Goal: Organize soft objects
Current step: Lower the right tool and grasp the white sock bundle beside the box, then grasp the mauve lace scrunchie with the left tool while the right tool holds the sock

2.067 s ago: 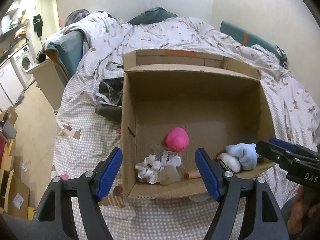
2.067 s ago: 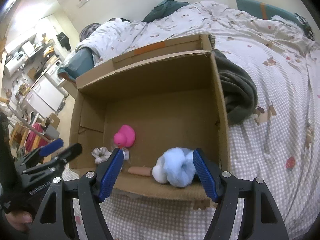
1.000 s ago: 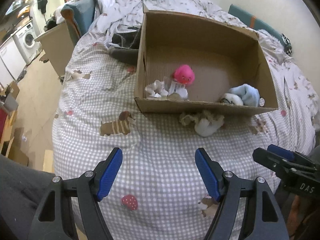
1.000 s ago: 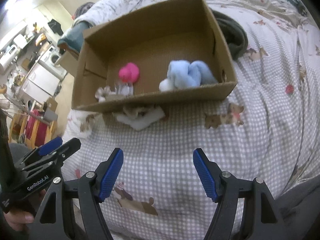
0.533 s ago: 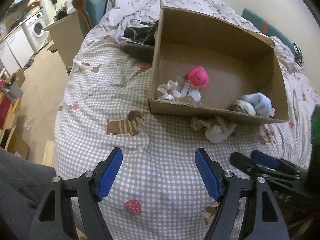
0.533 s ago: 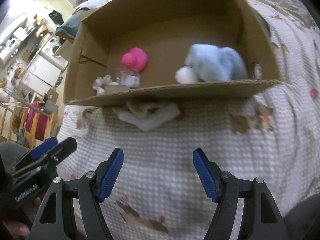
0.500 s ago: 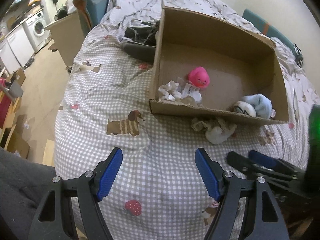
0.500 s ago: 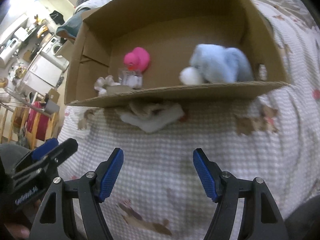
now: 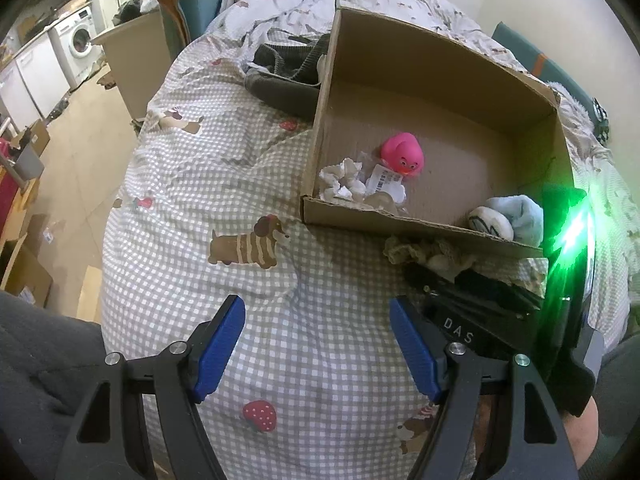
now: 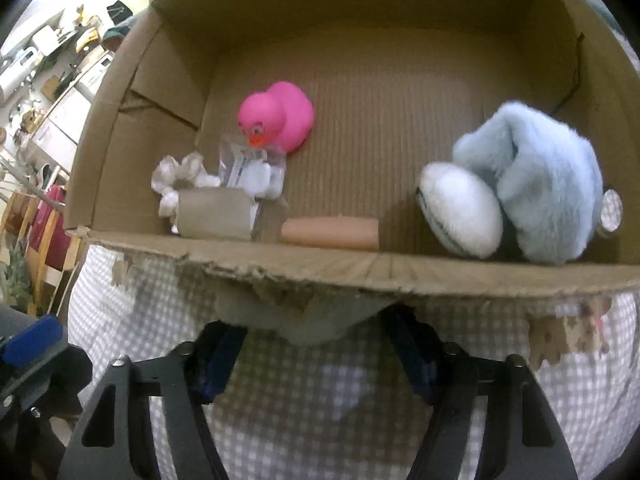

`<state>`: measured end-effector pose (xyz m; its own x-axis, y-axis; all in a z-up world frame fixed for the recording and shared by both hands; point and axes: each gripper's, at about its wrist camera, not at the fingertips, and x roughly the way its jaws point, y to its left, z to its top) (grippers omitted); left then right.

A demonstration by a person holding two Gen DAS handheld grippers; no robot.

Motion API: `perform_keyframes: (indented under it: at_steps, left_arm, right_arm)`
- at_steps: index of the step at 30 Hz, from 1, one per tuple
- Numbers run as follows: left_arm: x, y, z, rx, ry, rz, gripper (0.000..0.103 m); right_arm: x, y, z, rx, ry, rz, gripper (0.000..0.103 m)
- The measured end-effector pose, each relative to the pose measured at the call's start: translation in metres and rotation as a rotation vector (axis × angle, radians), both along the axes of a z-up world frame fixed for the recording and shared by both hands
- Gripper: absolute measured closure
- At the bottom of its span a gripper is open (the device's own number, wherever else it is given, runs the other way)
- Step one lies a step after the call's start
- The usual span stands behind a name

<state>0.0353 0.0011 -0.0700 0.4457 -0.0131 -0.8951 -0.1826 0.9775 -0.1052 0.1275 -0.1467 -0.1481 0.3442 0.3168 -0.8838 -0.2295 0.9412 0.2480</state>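
Observation:
A cardboard box (image 9: 420, 226) lies on a checked blanket (image 9: 248, 184). It holds a pink rubber duck (image 10: 280, 118), a light blue plush (image 10: 548, 184) with a white pad, a white scrunchie (image 10: 176, 176), a cardboard tube (image 10: 216, 216) and a peach cylinder (image 10: 330, 232). A crumpled white and beige cloth (image 10: 300, 316) lies on the blanket against the box's near wall (image 10: 400, 276). My right gripper (image 10: 316, 344) is lowered over it, jaws closing, with the cloth between the fingers. My left gripper (image 9: 316, 344) hovers open over bare blanket, nothing in it.
Dark grey clothing (image 9: 284, 76) is heaped against the box's far left side. The bed's left edge drops to a floor with a washing machine (image 9: 80, 40) and boxes. A dark sleeve (image 9: 44, 364) fills the lower left corner.
My right gripper has gone forward and down to the cloth at the box's front, and its jaws have narrowed around it. It now shows beside the cloth in the left wrist view. The left gripper stayed open.

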Motion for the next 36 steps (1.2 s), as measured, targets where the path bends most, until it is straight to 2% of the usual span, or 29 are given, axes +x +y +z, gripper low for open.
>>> perform_keyframes:
  at_steps: [1, 4, 5, 11, 18, 21, 26, 28, 32, 36]
  left_arm:
    - [0.0, 0.0, 0.0, -0.002, 0.0, 0.001, 0.03]
    - [0.001, 0.0, 0.001, -0.009, -0.001, 0.004, 0.03]
    - [0.001, 0.0, 0.001, -0.011, -0.001, 0.004, 0.03]
    - [0.001, 0.003, -0.001, -0.016, 0.004, 0.011, 0.03]
    - [0.002, 0.0, -0.004, -0.026, 0.018, 0.0, 0.03]
    - [0.007, -0.007, -0.006, -0.051, 0.018, -0.025, 0.03]
    - [0.03, -0.033, -0.016, -0.087, 0.042, -0.114, 0.03]
    - [0.04, -0.043, -0.026, -0.088, 0.048, -0.134, 0.031]
    - [0.055, -0.057, -0.047, -0.087, 0.085, -0.166, 0.032]
    - [0.063, -0.063, -0.06, -0.112, 0.117, -0.185, 0.036]
  right_arm:
    - [0.0, 0.0, 0.0, -0.005, 0.007, 0.006, 0.051]
    - [-0.001, -0.003, 0.0, 0.013, 0.024, 0.008, 0.062]
    - [-0.003, -0.004, 0.001, 0.01, 0.025, 0.01, 0.063]
    - [-0.022, -0.009, 0.008, -0.001, 0.082, 0.001, 0.066]
    - [-0.052, -0.026, 0.019, 0.046, 0.183, -0.014, 0.066]
    - [-0.067, -0.041, 0.037, 0.066, 0.152, -0.034, 0.066]
    - [-0.063, -0.07, 0.068, 0.069, 0.051, -0.09, 0.066]
    - [-0.063, -0.077, 0.07, 0.07, 0.028, -0.119, 0.066]
    - [-0.062, -0.093, 0.063, 0.103, 0.059, -0.163, 0.066]
    - [-0.061, -0.096, 0.064, 0.103, 0.049, -0.17, 0.066]
